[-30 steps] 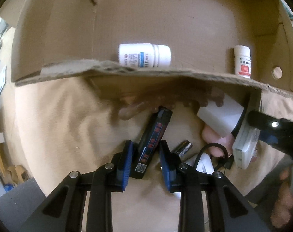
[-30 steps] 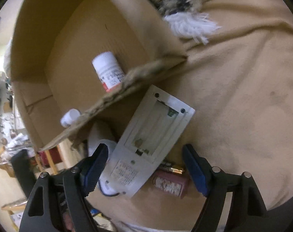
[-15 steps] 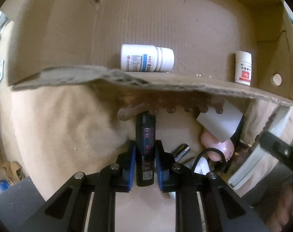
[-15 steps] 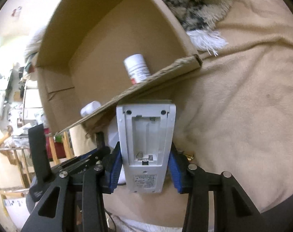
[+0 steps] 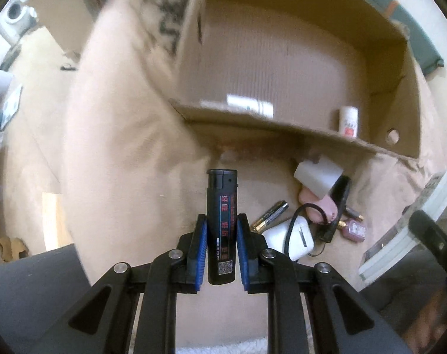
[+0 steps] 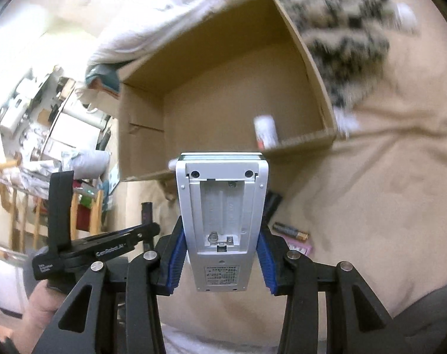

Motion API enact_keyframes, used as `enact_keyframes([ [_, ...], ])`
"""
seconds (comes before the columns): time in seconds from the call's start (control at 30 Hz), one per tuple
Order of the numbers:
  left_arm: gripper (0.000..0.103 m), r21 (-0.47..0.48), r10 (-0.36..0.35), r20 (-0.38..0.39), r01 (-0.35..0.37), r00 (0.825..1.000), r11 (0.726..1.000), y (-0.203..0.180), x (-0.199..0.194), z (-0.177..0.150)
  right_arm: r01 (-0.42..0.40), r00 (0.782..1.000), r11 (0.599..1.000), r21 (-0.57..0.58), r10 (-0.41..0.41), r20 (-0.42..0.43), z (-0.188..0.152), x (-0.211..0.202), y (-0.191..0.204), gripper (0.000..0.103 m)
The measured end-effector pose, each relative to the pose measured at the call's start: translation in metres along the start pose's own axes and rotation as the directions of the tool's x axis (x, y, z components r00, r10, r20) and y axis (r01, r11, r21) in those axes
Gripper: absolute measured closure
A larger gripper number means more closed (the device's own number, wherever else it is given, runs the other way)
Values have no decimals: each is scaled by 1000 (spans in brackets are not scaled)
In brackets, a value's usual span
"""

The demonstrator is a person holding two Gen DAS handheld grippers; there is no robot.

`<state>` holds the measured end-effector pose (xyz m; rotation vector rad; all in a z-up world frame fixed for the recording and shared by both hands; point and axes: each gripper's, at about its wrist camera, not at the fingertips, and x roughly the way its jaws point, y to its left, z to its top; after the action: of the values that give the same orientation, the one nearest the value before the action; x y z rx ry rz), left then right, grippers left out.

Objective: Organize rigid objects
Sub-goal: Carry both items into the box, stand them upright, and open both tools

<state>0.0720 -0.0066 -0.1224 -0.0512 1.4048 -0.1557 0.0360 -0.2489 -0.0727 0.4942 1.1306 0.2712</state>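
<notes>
My left gripper (image 5: 222,221) is shut on a black lighter (image 5: 222,200) with red print, held upright off the beige blanket. My right gripper (image 6: 222,236) is shut on a white remote (image 6: 222,206), its open battery bay facing the camera. The remote (image 5: 415,221) also shows at the right edge of the left wrist view. Ahead stands an open cardboard box (image 5: 253,122), seen too in the right wrist view (image 6: 223,103). Inside it, one white pill bottle (image 5: 250,106) lies on its side and another (image 5: 349,121) stands upright.
On the blanket in front of the box lie a battery (image 5: 270,212), a white earbud case (image 5: 291,239), a pink nail polish bottle (image 5: 355,227) and a white cup (image 5: 318,174). A patterned throw (image 6: 347,29) lies behind the box. Room clutter fills the left.
My left gripper closed on the lighter and lifted it. My right gripper closed on the remote, straightened it and raised it. The box now looks farther off in both views.
</notes>
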Motion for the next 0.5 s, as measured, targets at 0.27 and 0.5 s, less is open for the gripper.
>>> enact_keyframes([
  [0.27,86,3,-13,142,13,990,1000,0,-58,17,28,995,997,-65,-22,99,29,-41,15,57],
  [0.5,86,27,1,216,-6,976,1000,-11,-96,43,62,980,993,-98,-42,196,63,-70,24,57],
])
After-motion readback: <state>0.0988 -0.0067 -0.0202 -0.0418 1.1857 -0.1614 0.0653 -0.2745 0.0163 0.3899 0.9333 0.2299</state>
